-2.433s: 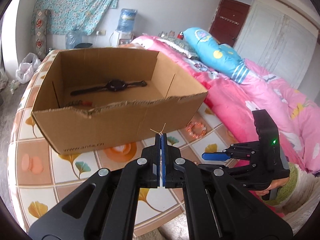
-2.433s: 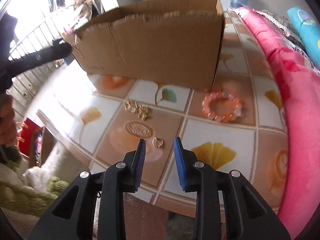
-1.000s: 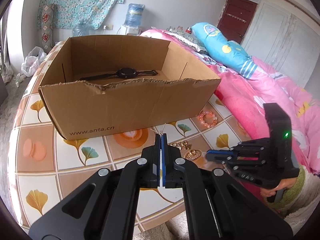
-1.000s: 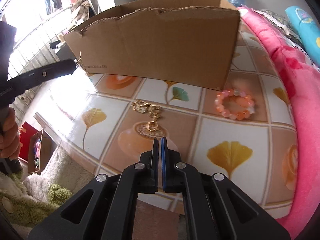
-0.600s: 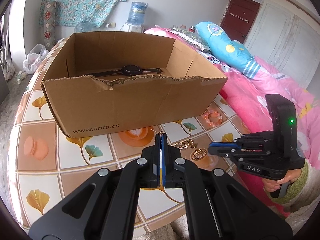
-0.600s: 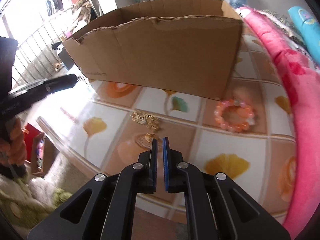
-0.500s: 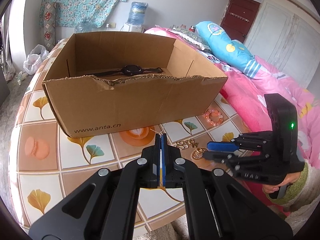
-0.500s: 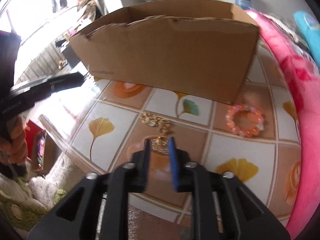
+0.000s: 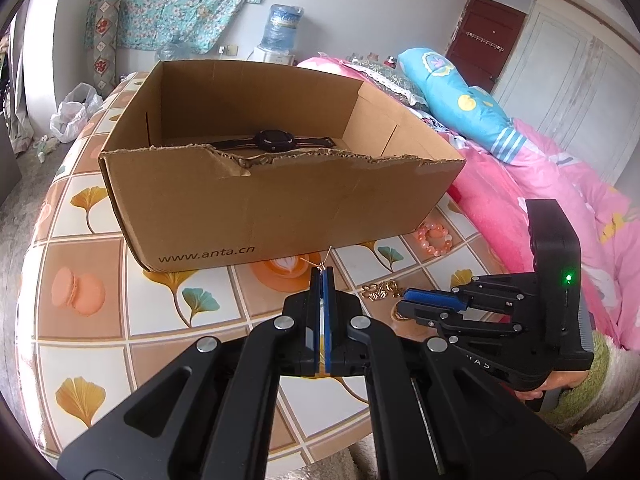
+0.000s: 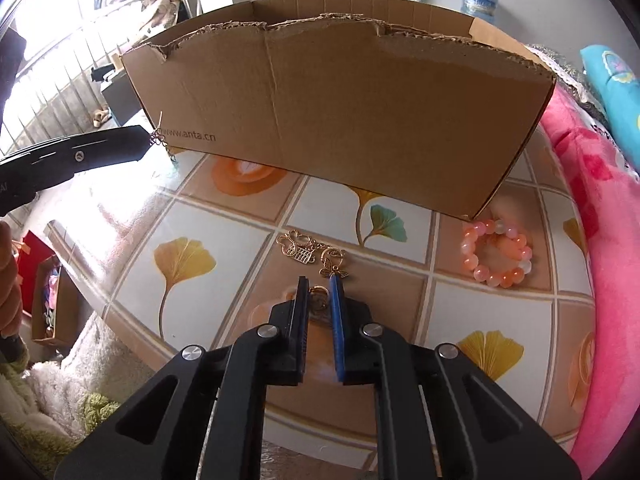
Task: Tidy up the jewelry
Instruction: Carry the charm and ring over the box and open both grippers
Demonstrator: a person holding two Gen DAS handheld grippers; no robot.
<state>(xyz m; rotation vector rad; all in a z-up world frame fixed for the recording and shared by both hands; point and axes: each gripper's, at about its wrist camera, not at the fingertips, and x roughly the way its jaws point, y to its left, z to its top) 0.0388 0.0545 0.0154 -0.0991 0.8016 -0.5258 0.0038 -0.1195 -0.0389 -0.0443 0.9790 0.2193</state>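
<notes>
My left gripper [image 9: 321, 272] is shut on a small gold earring [image 9: 320, 263], held above the table before the cardboard box [image 9: 280, 204]; it also shows in the right wrist view [image 10: 154, 136]. A black watch [image 9: 272, 141] lies in the box. My right gripper [image 10: 319, 286] is open just above the table, its jaws either side of a gold ring [image 10: 318, 292]. Gold charms [image 10: 308, 254] lie just beyond it. A pink bead bracelet [image 10: 496, 254] lies right of them near the box corner.
The table [image 9: 92, 320] has a tiled ginkgo-pattern cloth and a rounded front edge. A bed with a pink blanket [image 9: 560, 200] runs along the right side. A water dispenser [image 9: 280, 28] stands by the far wall.
My right gripper opened from shut and lowered to the gold ring, which now sits between its jaws. My left gripper stayed shut on the earring and barely moved.
</notes>
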